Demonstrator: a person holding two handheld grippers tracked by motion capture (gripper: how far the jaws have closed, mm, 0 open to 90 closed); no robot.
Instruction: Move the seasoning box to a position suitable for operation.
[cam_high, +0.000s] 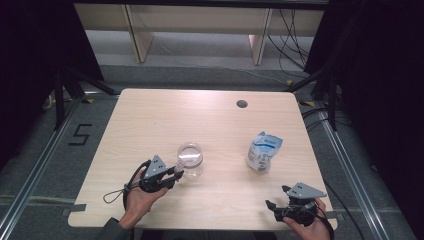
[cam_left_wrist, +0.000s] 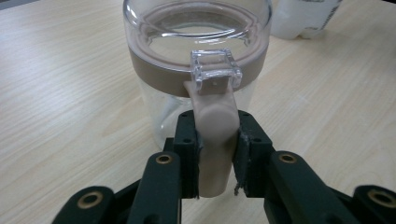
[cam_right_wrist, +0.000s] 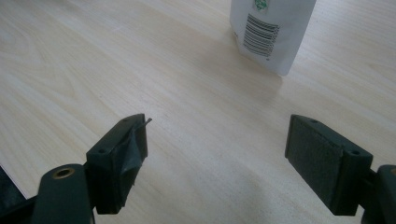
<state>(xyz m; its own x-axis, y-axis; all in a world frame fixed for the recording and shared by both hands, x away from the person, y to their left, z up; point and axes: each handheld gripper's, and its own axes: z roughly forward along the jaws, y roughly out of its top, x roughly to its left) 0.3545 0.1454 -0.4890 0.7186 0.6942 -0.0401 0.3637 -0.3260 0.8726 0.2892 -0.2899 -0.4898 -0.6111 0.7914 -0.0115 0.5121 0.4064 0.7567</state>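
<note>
A clear jar (cam_high: 190, 159) with a beige collar and a clear lid stands upright on the wooden table (cam_high: 160, 115), left of centre. In the left gripper view the jar (cam_left_wrist: 196, 46) has a beige latch tab (cam_left_wrist: 215, 135) hanging down its side. My left gripper (cam_left_wrist: 215, 149) is shut on that tab, with both pads pressing its sides. From above, the left gripper (cam_high: 177, 175) reaches the jar from the near left. My right gripper (cam_high: 272, 207) rests near the table's front right edge. Its jaws (cam_right_wrist: 217, 154) stand wide open with only bare table between them.
A white and blue refill pouch (cam_high: 263, 151) stands upright to the right of the jar, ahead of the right gripper, its barcode side (cam_right_wrist: 271, 32) towards that gripper. A cable hole (cam_high: 242, 104) sits near the table's far edge. Floor rails run along both sides.
</note>
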